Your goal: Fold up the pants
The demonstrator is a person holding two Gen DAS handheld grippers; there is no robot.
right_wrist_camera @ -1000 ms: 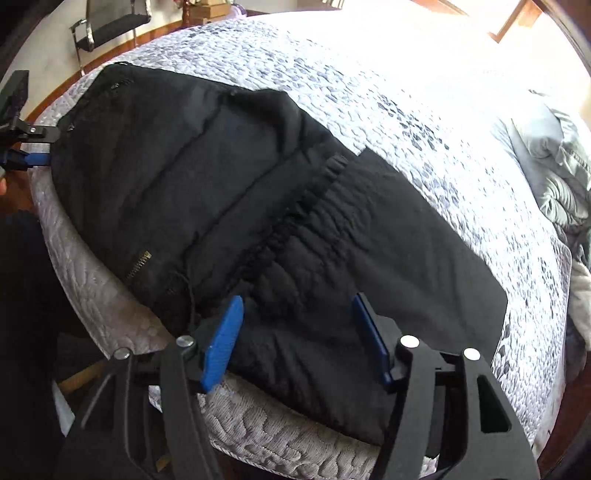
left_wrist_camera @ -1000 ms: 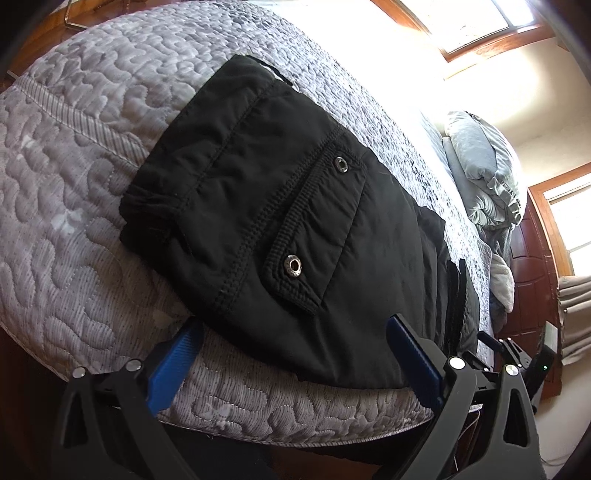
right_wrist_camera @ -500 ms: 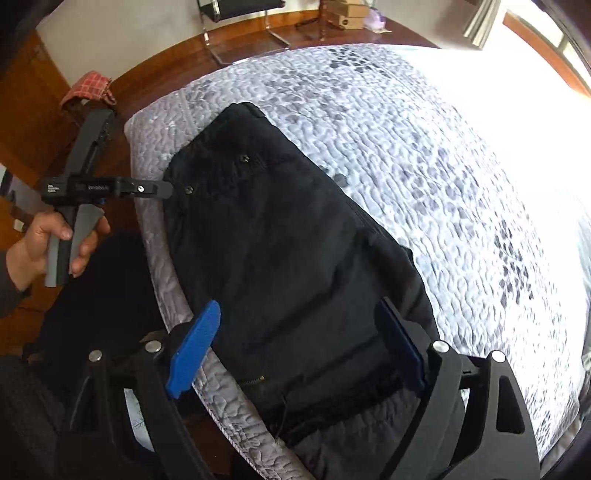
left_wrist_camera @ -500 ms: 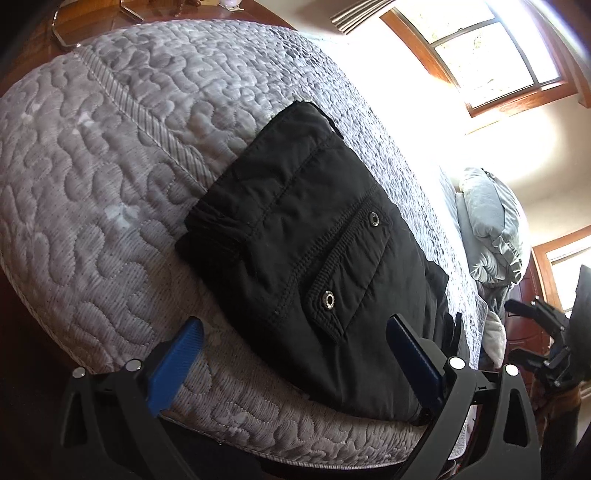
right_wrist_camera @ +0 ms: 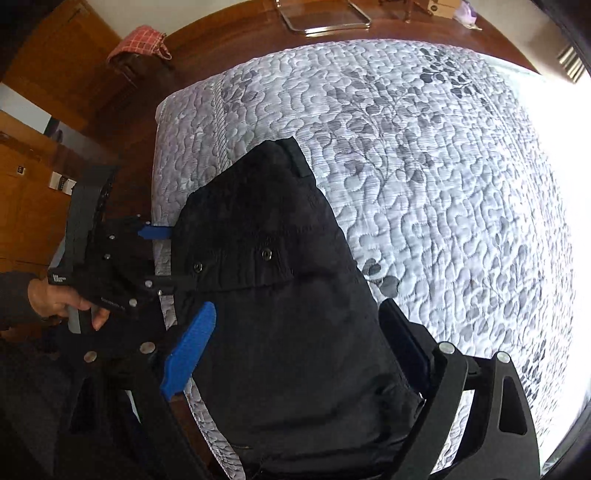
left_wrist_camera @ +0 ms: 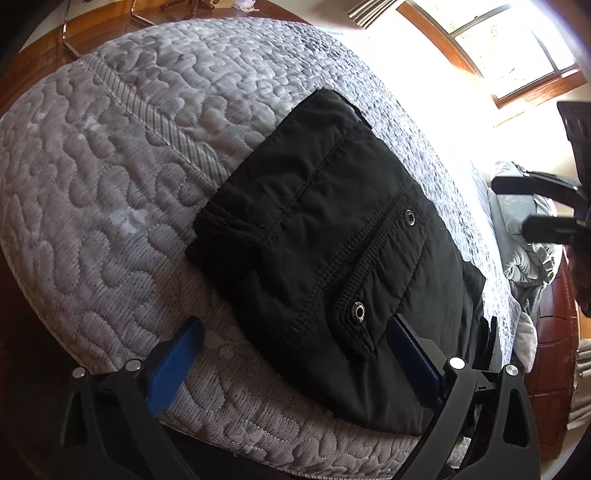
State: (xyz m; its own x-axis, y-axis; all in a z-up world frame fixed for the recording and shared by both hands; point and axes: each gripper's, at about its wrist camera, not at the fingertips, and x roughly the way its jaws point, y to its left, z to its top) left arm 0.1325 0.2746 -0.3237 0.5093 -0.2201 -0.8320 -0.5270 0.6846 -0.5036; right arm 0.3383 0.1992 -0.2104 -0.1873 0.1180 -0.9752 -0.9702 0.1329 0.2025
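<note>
Black nylon cargo pants (left_wrist_camera: 332, 236), folded into a thick stacked bundle, lie near the foot corner of a bed, on a grey quilted bedspread with leaf print (right_wrist_camera: 424, 155). Top layer shows a flap pocket with two metal snap buttons (left_wrist_camera: 358, 309), stitched seams, and a gathered elastic edge on the left side of the bundle in the left wrist view. One edge of the bundle reaches the mattress side nearest the person.

Left gripper (left_wrist_camera: 291, 354), black frame with blue pads, jaws spread wide, nothing pinched; it sits low at the bed edge, one pad over bare quilt, the other over the lower edge of the pants. Seen from the right wrist view it (right_wrist_camera: 159, 254) is just beside the pants at the mattress side, held by a hand (right_wrist_camera: 59, 299) in a dark sleeve.

Right gripper (right_wrist_camera: 295, 347) points steeply down over the pants, jaws opening and already wide, fabric below and between them but pads not pressing on it.

Around: wooden floor, chrome chair legs (right_wrist_camera: 325, 22) beyond the bed foot, a red checked cloth (right_wrist_camera: 138, 38) on wooden furniture, a bright wood-framed window (left_wrist_camera: 517, 48), rumpled grey bedding (left_wrist_camera: 524, 236) toward the head. Sun glare washes out the far bedspread.
</note>
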